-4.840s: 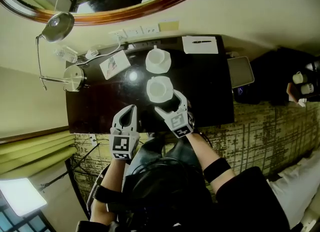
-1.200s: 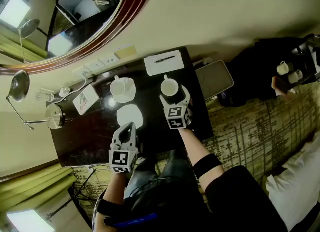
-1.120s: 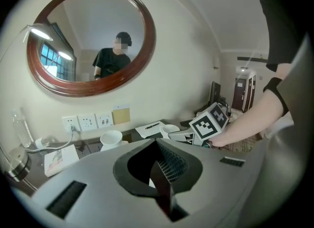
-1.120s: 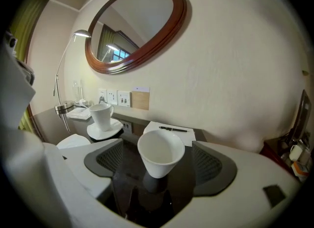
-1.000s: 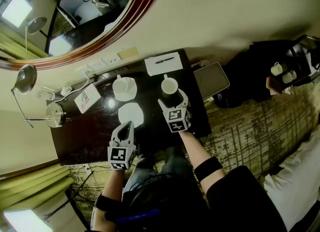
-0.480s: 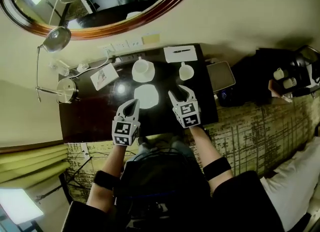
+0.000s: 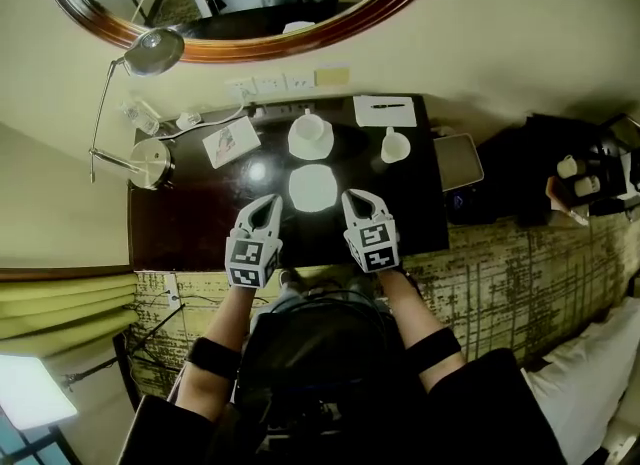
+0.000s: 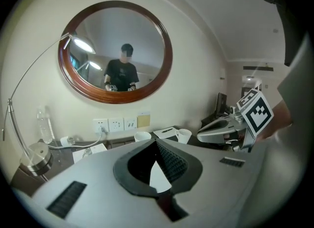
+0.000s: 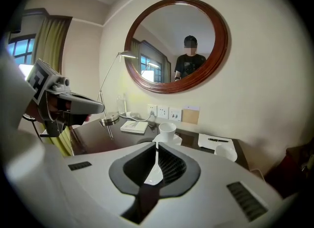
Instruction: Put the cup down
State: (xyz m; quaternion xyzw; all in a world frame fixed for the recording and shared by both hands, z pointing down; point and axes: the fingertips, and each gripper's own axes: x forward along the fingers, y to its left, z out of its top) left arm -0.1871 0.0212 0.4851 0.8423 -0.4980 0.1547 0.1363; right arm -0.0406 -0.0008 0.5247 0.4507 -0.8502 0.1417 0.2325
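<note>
A white cup (image 7: 394, 145) stands by itself on the right part of the dark desk (image 7: 190, 223), apart from both grippers. It also shows in the left gripper view, cup (image 8: 184, 135), and in the right gripper view, cup (image 9: 226, 152). An empty saucer (image 7: 313, 187) lies mid-desk. Behind it a second cup sits on a saucer (image 7: 310, 133). My right gripper (image 7: 352, 198) hovers near the front edge; its jaws have just been closing with nothing between them and now meet. My left gripper (image 7: 268, 202) is shut and empty, left of the empty saucer.
A notepad with a pen (image 7: 385, 111) lies at the back right. A card (image 7: 231, 140), a desk lamp base (image 7: 150, 159) and a bottle (image 7: 140, 116) stand at the left. A grey tablet-like slab (image 7: 458, 160) sits off the desk's right end. A round mirror (image 7: 250, 43) hangs above.
The right gripper let go of the cup on the right of the desk, drew back toward the front edge and closed its jaws. The left gripper shifted slightly; it stayed shut.
</note>
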